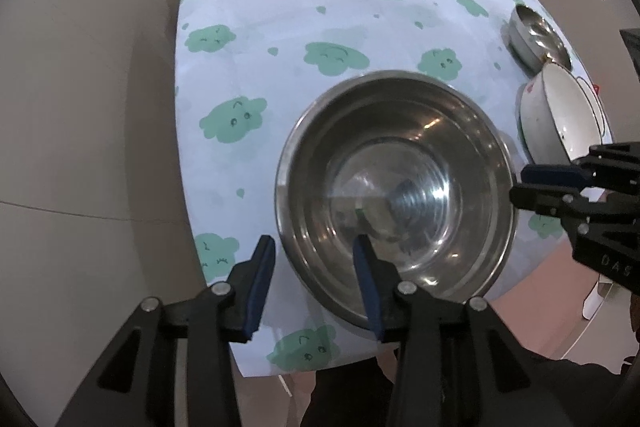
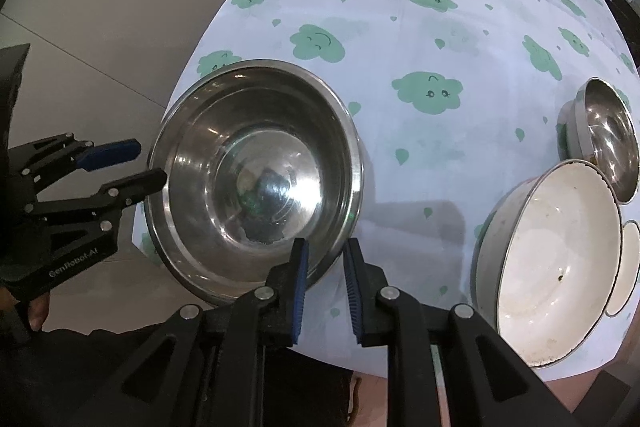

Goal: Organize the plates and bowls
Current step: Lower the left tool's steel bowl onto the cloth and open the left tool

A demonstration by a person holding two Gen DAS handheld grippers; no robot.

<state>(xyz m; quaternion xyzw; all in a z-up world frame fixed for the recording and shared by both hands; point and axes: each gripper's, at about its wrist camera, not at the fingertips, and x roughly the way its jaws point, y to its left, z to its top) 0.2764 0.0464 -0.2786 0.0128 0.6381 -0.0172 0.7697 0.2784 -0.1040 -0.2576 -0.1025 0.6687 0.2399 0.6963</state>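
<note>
A large steel bowl (image 1: 396,187) (image 2: 256,167) hangs over the near edge of the cloud-print table (image 1: 320,7). My left gripper (image 1: 314,241) (image 2: 151,163) straddles its left rim. One pad is outside and one inside, and neither presses on the rim, so it is open. My right gripper (image 2: 327,245) (image 1: 519,183) is shut on the opposite rim, one pad inside the bowl and one outside. A white enamel bowl (image 2: 552,259) (image 1: 560,115) stands to the right. Behind it a small steel bowl (image 2: 608,135) (image 1: 536,35) rests in a grey dish.
A white plate (image 2: 630,267) pokes out from under the white bowl at the table's right edge. The cloth (image 2: 400,27) stretches bare beyond the bowls. Pale floor tiles (image 1: 80,147) lie left of the table. A person's dark clothing fills the bottom of both views.
</note>
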